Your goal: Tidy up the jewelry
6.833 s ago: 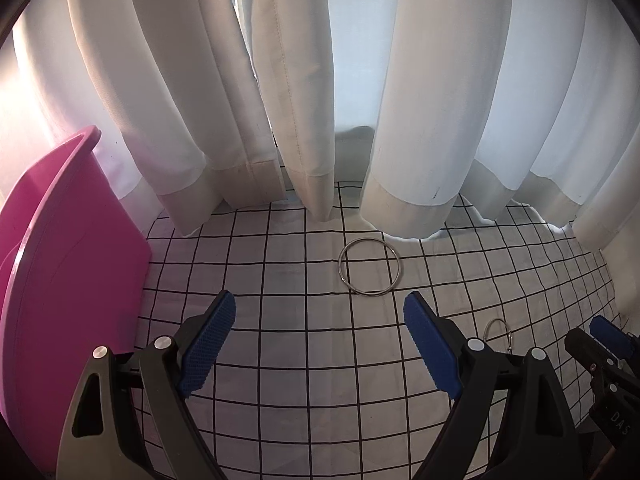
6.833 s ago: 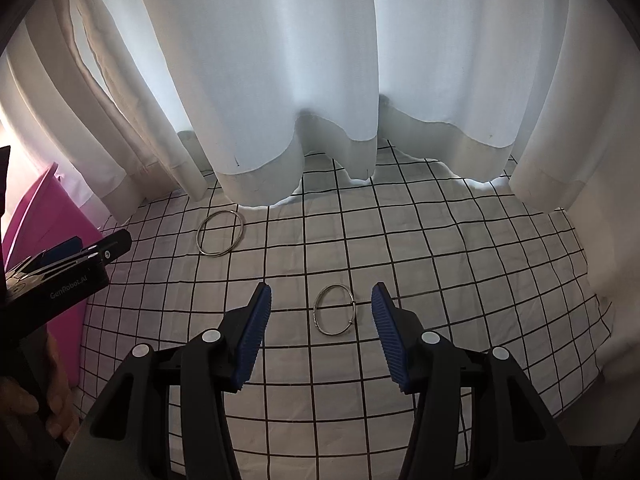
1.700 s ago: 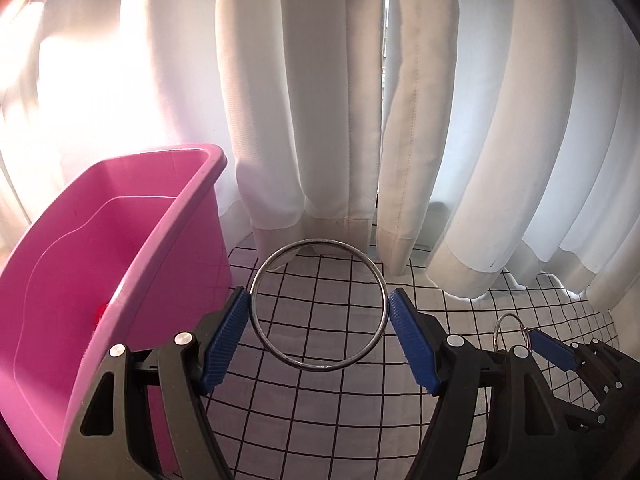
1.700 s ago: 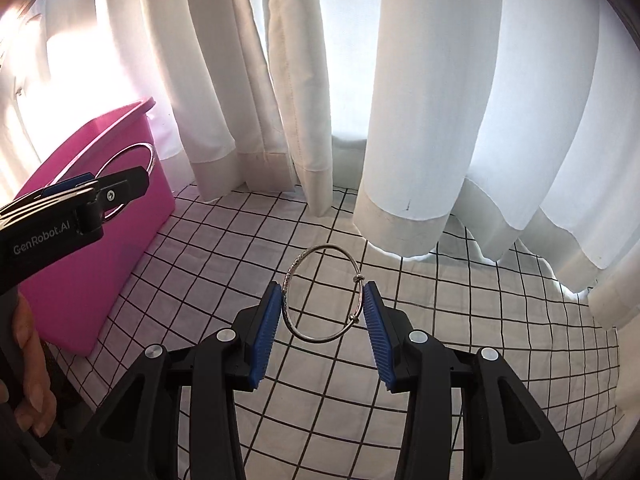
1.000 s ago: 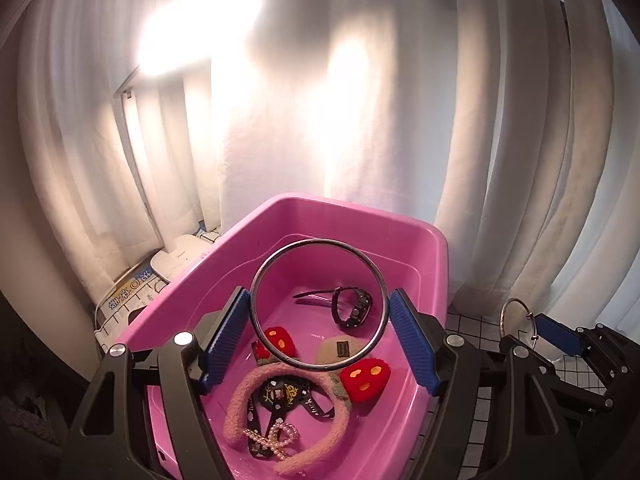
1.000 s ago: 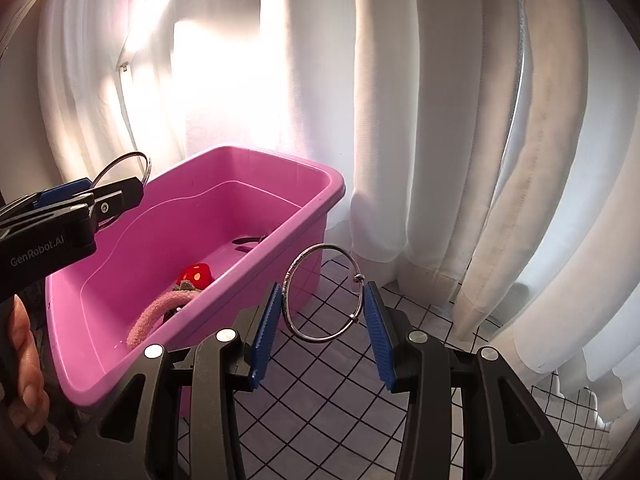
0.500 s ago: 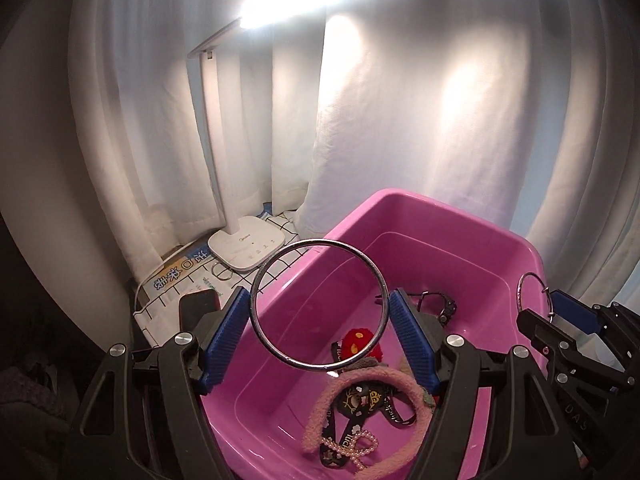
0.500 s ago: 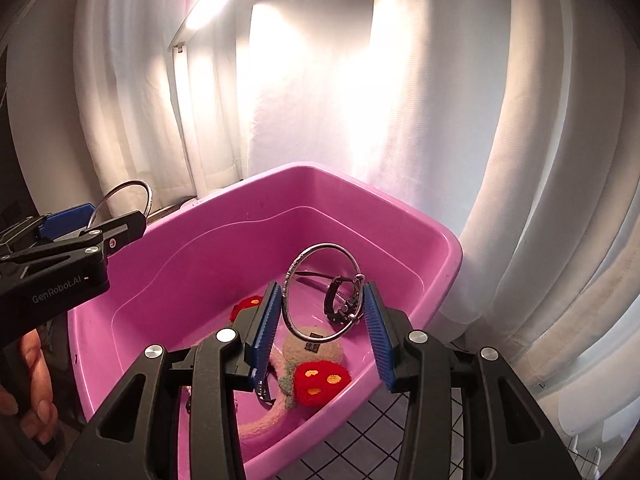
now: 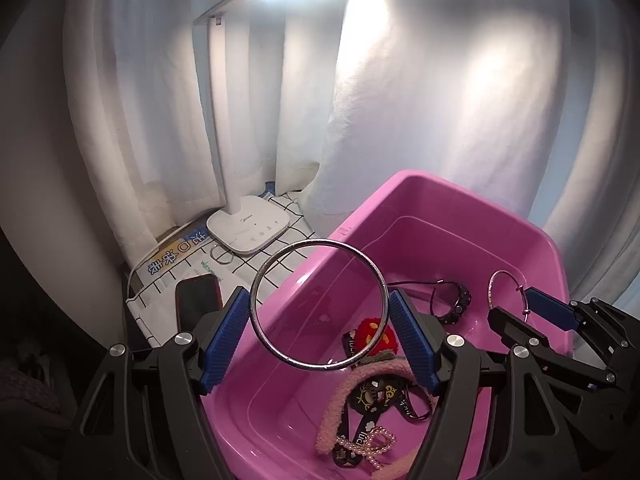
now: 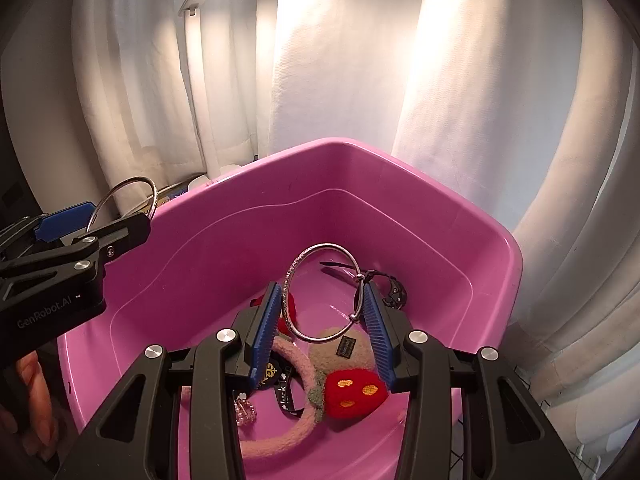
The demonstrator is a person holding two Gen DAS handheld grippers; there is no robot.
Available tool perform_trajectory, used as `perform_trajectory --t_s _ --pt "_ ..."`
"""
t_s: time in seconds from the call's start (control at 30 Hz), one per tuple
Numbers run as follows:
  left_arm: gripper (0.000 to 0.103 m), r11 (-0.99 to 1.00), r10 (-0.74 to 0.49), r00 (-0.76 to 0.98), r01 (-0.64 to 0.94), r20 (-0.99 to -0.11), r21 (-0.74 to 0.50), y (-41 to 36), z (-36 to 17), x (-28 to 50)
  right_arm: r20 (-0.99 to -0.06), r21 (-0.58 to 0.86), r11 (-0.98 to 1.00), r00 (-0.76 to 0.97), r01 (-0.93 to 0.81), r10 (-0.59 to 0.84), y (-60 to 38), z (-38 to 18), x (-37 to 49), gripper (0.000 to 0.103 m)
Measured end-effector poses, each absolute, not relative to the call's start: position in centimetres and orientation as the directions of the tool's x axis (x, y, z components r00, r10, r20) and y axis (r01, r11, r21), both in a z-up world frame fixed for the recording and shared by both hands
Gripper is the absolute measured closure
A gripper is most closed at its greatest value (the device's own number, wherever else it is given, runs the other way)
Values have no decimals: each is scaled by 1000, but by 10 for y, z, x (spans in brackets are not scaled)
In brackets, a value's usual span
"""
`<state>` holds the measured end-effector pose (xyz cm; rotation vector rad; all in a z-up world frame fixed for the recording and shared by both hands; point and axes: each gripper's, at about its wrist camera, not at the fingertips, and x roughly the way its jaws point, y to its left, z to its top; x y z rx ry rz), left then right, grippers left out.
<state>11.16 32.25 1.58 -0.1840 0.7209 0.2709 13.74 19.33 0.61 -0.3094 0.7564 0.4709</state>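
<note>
My left gripper is shut on a large plain silver bangle, held upright between the blue pads above the left rim of the pink tub. In the right wrist view, my right gripper is shut on a smaller silver bangle with a clasp. It hangs over the inside of the pink tub. Each gripper shows in the other's view: the right gripper with its bangle, and the left gripper with its bangle.
In the tub lie a fuzzy pink headband, red strawberry clips, a black bracelet, a pearl piece and black straps. Left of the tub are a white lamp base, a phone, a small ring and booklets. White curtains hang behind. A hand is at lower left.
Both grippers have swung left from the checked cloth to above the pink tub, each still gripping its bangle. The lamp base and phone have come into the left view.
</note>
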Motion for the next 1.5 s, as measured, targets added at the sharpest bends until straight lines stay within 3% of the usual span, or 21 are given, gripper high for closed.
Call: perform_trajectory --t_s 0.53,0.67,0.87,1.5 --pt "32 960 120 693 -264 -711 -96 315 1 121 -747 -108 880 622 -463 236 185 -3 145 61" --pt "17 959 132 700 -270 -702 -89 314 4 120 -746 -125 881 628 -457 220 185 0 145 49" --pt "9 959 145 699 -273 -700 -75 314 7 120 -743 -135 884 636 -448 209 184 2 141 47" --pt "6 938 205 634 -345 -745 -35 310 8 112 -730 -117 898 650 -424 212 168 13 126 47"
